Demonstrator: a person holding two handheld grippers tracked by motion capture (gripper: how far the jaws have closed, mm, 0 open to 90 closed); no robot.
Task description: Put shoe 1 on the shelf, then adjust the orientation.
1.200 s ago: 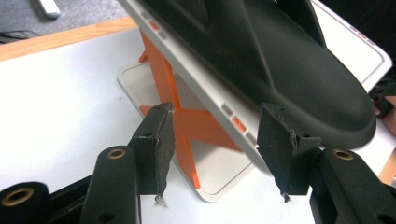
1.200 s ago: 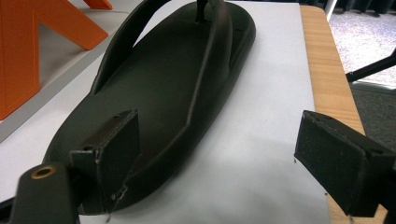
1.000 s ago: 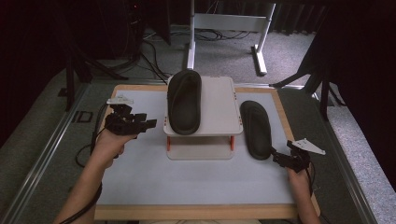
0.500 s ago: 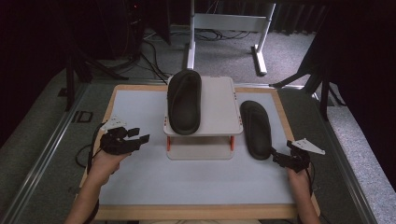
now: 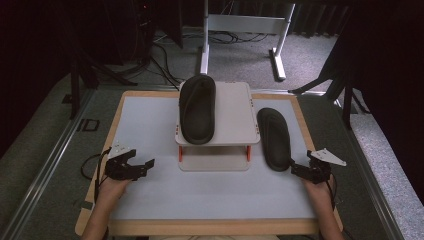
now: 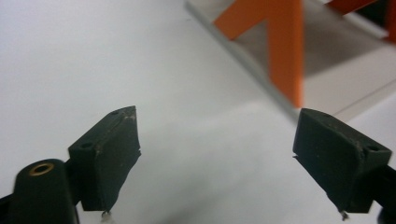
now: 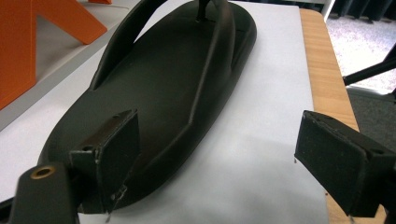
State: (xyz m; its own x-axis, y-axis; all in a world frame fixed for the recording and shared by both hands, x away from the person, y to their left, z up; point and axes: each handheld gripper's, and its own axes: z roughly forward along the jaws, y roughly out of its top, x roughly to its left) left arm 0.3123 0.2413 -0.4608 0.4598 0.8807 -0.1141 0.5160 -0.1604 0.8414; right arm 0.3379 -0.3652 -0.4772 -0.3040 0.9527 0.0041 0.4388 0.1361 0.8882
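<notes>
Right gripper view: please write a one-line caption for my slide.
Open right tool poised at the heel of a black flip-flop lying on the white table.

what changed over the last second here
The left gripper moved back toward the person, away from the white raised stand; its jaws have just been opening, with nothing between them. The right gripper stayed open at the heel of the black flip-flop on the table. The other black flip-flop on the stand did not move.
</notes>
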